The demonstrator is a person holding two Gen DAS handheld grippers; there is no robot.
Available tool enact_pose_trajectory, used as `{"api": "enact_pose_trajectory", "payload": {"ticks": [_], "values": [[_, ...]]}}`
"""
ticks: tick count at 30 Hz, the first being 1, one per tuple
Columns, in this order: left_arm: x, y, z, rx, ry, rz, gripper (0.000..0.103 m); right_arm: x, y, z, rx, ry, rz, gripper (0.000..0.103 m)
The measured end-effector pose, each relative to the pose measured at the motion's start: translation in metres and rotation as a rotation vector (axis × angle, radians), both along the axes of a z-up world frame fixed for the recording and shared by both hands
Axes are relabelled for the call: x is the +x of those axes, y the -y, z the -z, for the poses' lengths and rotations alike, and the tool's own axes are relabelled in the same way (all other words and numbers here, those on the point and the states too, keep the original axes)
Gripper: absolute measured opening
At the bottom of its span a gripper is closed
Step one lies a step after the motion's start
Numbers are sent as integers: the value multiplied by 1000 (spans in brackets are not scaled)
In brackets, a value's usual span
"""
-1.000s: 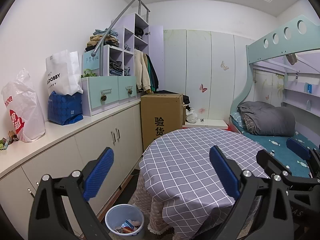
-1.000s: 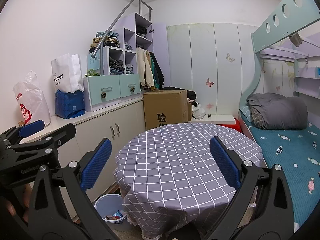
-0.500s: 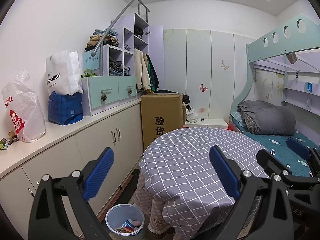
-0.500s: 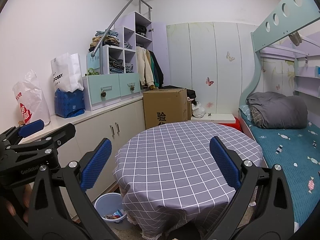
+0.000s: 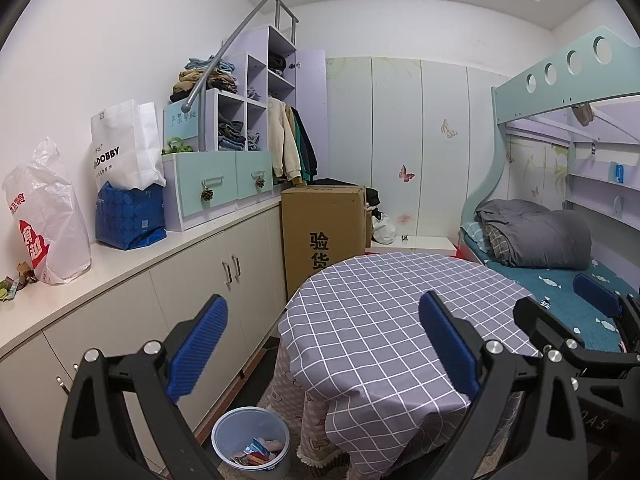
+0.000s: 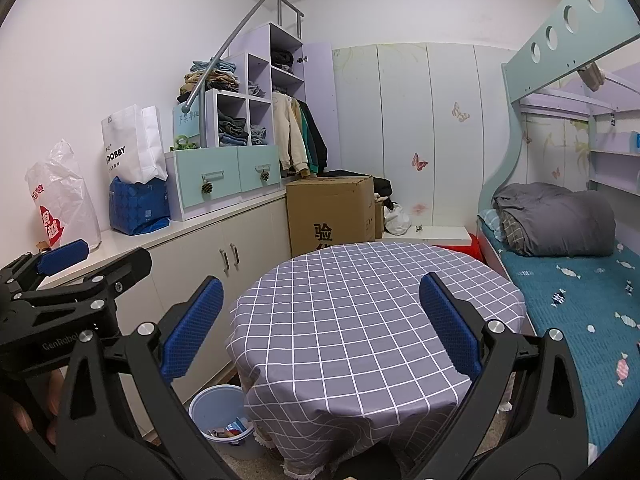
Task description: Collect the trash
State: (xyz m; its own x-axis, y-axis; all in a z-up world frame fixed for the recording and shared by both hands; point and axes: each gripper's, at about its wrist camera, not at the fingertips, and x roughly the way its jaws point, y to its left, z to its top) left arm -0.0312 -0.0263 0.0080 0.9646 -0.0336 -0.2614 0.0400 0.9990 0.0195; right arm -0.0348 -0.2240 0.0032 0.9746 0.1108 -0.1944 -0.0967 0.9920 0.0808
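I see a small bedroom. The largest items are the teal-sheeted bunk bed (image 6: 568,320) at right and the long white cabinet counter (image 5: 132,264) at left. Between them stands the round table under a grey-and-white checked cloth (image 6: 360,320); I see nothing lying on its tabletop. On the floor, just beside the table and the cabinet doors, sits the pale blue plastic waste bin (image 5: 252,442), with colourful wrappers (image 5: 256,450) in its bottom. At the near end of the counter, beside a white plastic bag with red print (image 5: 44,216), lie a few small crumpled scraps (image 5: 14,282).

The left gripper (image 5: 320,344) and right gripper (image 6: 320,328) both hang above the table's near edge, their blue-padded fingers spread wide with nothing between them.

My judgement: the bare tabletop with wrappers in the bin fits a collection nearly complete, or one where those wrappers were there beforehand. Any pickup of thin scraps calls for a low, flat approach, fingers closing fully, and release directly over the bin mouth.
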Motion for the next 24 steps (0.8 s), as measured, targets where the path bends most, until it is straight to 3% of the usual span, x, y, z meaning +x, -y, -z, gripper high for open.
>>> {"api": "enact_pose_trajectory", "payload": {"ticks": [24], "values": [[1,-2,0,1,-1,1,94,-3,0,3,-1,-2,-1,96]]}}
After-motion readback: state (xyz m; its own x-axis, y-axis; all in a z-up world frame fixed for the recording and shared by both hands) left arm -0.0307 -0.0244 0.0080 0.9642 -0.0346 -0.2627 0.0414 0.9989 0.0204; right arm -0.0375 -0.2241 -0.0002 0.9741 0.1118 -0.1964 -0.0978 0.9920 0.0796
